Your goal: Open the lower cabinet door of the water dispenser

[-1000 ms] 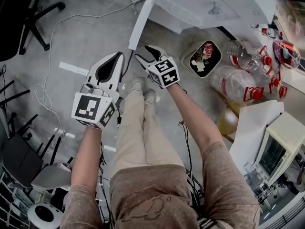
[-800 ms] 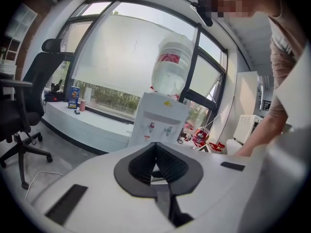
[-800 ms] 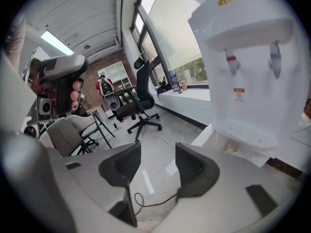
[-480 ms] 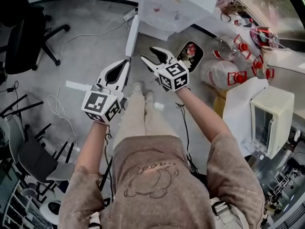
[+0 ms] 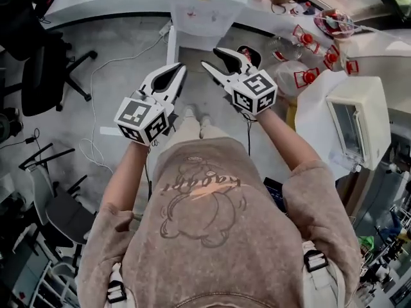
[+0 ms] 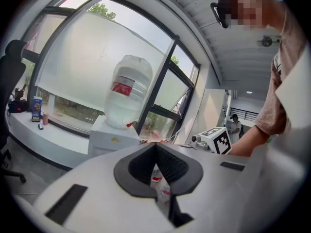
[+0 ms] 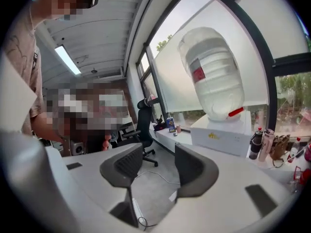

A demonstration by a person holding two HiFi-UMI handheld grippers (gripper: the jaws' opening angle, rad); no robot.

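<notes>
The white water dispenser (image 5: 209, 8) stands at the top of the head view, in front of both grippers. A narrow white panel (image 5: 171, 43) juts from its left front corner toward me. Its big clear bottle (image 6: 127, 91) tops the white cabinet (image 6: 114, 140) in the left gripper view, and the bottle (image 7: 214, 76) also shows in the right gripper view. My left gripper (image 5: 178, 69) is shut and empty, its tips meeting (image 6: 155, 144). My right gripper (image 5: 210, 57) is closing with nothing between its pads (image 7: 158, 152). Both are held up, apart from the dispenser. The lower cabinet front is hidden.
A black office chair (image 5: 38, 63) stands at the left, and a cable (image 5: 96, 108) trails across the grey floor. A bin (image 5: 247, 51) and several empty water bottles (image 5: 302, 76) lie right of the dispenser. A cream appliance (image 5: 359, 127) sits on the table at the right.
Both grippers have risen and swung up toward level as the person straightened. The dispenser slid toward the top of the head view. The right jaws narrowed a little.
</notes>
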